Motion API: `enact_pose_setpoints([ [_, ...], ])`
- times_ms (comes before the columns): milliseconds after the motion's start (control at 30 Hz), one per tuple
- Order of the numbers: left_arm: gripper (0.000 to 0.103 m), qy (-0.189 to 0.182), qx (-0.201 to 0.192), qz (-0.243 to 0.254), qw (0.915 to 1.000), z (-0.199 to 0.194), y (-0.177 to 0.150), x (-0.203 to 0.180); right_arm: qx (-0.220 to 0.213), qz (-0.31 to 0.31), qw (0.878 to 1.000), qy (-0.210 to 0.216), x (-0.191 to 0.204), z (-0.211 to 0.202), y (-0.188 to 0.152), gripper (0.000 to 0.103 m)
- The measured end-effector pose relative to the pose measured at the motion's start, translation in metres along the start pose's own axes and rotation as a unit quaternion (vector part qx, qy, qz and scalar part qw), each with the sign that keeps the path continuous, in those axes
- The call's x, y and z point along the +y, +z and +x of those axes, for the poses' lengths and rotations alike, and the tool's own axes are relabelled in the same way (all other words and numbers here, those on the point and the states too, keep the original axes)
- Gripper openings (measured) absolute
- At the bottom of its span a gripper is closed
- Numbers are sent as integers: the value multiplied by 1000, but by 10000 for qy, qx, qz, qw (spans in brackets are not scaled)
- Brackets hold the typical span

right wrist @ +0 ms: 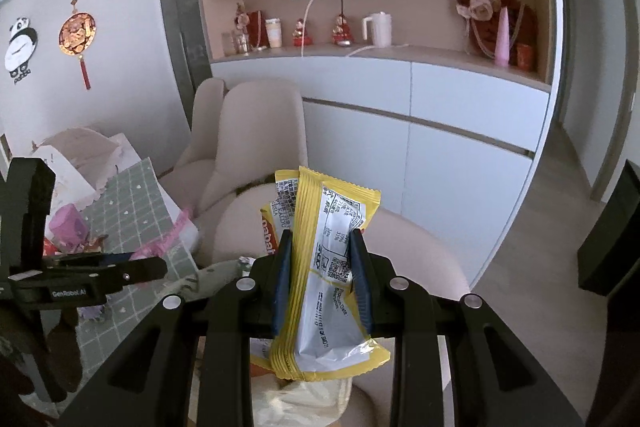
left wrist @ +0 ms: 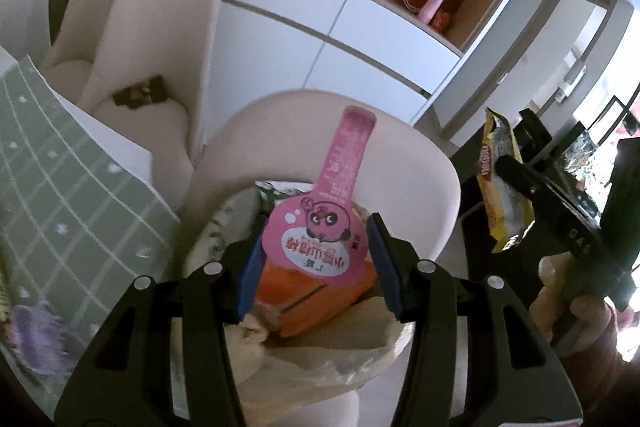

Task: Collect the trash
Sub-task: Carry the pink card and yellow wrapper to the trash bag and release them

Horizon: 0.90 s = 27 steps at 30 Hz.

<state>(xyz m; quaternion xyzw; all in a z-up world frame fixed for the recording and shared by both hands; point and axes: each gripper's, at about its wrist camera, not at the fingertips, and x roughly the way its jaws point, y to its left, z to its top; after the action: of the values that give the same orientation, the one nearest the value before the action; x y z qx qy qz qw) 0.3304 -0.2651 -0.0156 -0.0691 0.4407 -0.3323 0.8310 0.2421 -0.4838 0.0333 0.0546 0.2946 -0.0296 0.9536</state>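
I have a piece of trash in each tool, both carried over the bin. My left gripper point(left wrist: 318, 261) is clamped on a pink snack wrapper point(left wrist: 326, 227), its blue pads point(left wrist: 386, 267) pressing the round printed part from either side while the long tab sticks up past the fingertips. My right gripper point(right wrist: 322, 277) pinches a yellow-and-white wrapper point(right wrist: 320, 275) across its middle, so both ends flop free — a grip that keeps the light foil from sliding out. Below both sits a bag-lined bin point(left wrist: 372, 343) already holding an orange packet point(left wrist: 316, 291), with a cream chair point(left wrist: 404, 171) just behind it. I judge the next step is releasing over the opening. The green gridded tablecloth point(right wrist: 132, 203) still carries litter.
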Motion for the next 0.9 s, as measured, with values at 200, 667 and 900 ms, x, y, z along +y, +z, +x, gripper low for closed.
enact_pose_setpoints([
  [200, 67, -300, 157, -298, 9990, 18, -5, 3, 200, 82, 9997, 110, -12, 15, -9, 28],
  [667, 67, 887, -323, -665, 9933, -60, -44, 53, 1132, 94, 9894, 900, 49, 101, -36, 28],
  [900, 67, 1490, -527, -1059, 9817, -104, -74, 88, 1808, -104, 9769, 1135, 88, 125, -72, 28],
])
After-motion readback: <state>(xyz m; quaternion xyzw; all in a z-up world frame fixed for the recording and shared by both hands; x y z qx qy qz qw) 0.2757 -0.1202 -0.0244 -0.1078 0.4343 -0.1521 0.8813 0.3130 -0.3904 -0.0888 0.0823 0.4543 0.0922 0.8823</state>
